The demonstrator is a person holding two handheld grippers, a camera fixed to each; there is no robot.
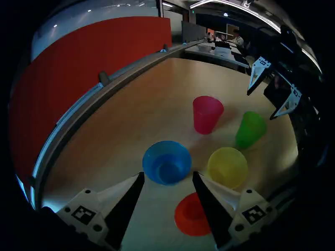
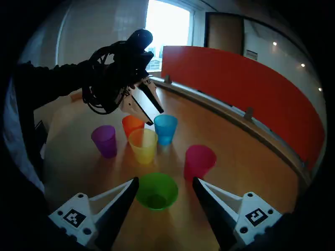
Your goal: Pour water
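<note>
Water is not surely visible: with both jaws spread and pinching nothing, my left gripper (image 1: 167, 174) faces the blue cup (image 1: 166, 162) at lower centre, my right gripper (image 2: 165, 180) the green cup (image 2: 157, 191), so I judge pouring not yet begun.

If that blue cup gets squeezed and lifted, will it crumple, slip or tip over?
The blue cup looks like thin translucent plastic, so it is probably light and may flex if squeezed hard. Its smooth wall widens upward, which should help it stay in a grip. It stands on its narrower base, so a sideways push might tip it.
</note>
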